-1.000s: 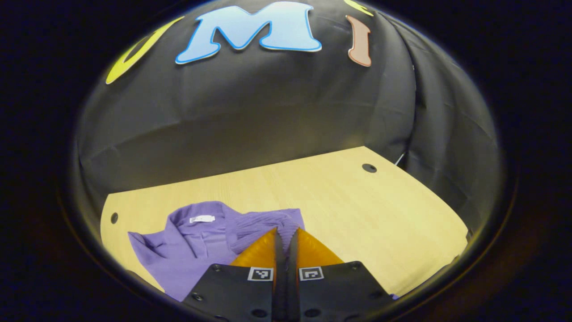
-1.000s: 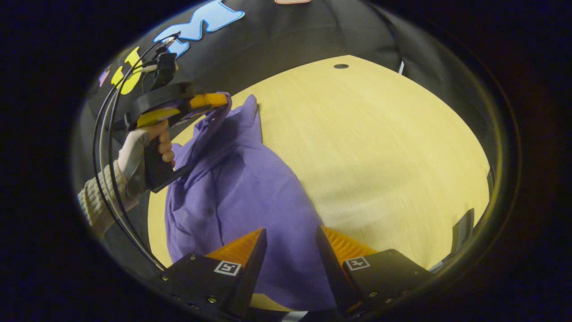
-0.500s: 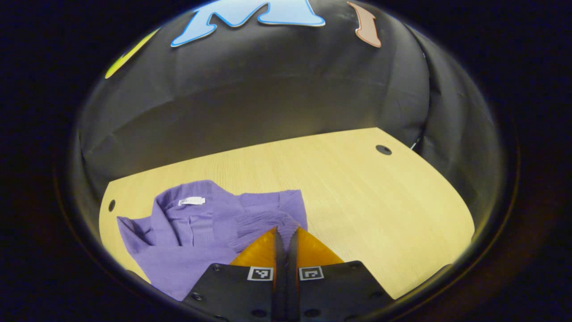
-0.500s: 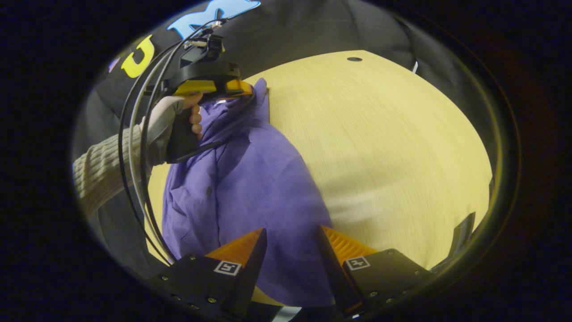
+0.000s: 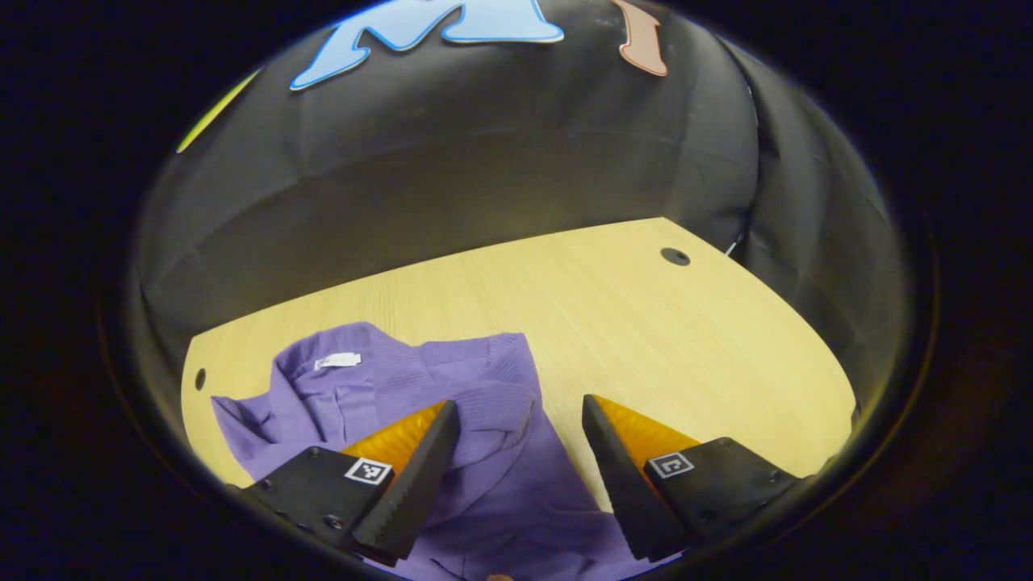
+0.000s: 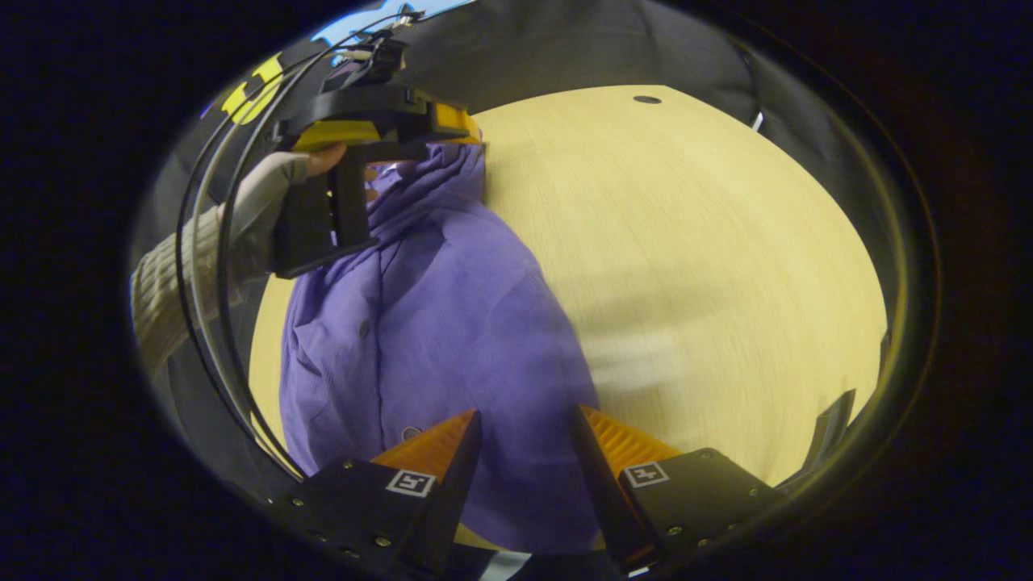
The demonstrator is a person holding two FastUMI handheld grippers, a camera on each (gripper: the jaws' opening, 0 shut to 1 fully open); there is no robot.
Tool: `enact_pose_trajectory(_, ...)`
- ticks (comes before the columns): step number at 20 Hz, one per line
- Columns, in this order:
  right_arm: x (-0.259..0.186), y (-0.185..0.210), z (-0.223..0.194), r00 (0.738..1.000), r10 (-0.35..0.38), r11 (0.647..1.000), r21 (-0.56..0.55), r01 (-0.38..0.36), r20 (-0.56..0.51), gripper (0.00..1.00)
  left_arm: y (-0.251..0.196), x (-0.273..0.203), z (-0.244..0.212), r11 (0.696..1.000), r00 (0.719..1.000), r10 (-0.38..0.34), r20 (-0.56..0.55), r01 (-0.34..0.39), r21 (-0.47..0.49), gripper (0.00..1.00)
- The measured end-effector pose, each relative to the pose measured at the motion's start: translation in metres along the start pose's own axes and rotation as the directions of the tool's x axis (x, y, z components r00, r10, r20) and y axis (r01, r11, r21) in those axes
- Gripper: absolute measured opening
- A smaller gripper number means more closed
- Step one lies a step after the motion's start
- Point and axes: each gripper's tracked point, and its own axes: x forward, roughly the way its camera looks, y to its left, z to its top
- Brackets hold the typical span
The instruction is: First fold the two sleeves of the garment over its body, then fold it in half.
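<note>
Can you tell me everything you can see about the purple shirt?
The purple shirt looks like soft ribbed knit cloth, with a collar, a small white tag inside the neck and buttons down its front. It lies rumpled and bunched on the pale wooden table, near the table's left end in the left gripper view. Both the left gripper and the right gripper hang open over it.

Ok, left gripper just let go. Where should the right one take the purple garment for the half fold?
Judging by its pose, grip the hem edge of the purple garment nearest the right gripper, coming from that near end: its open fingers already straddle the cloth, which lies lengthwise toward the collar.
</note>
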Motion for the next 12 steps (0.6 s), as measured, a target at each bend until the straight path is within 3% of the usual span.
enact_pose_trajectory(1, 0.003, -0.002, -0.001, 1.000, -0.012, 1.000, -0.008, 0.012, -0.011, 0.60, 0.004, -0.011, -0.001, 1.000, 1.000, -0.005, 0.003, 0.005, -0.022, 1.00)
enact_pose_trajectory(2, 0.005, -0.003, -0.001, 1.000, -0.023, 1.000, -0.019, 0.023, -0.012, 0.70, 0.008, -0.021, -0.001, 0.999, 1.000, -0.010, 0.007, 0.011, -0.044, 0.99)
enact_pose_trajectory(12, 0.003, -0.014, -0.013, 0.986, -0.150, 0.974, -0.183, 0.135, -0.068, 0.69, 0.085, -0.118, -0.039, 0.995, 0.999, 0.042, 0.005, -0.041, -0.085, 0.97)
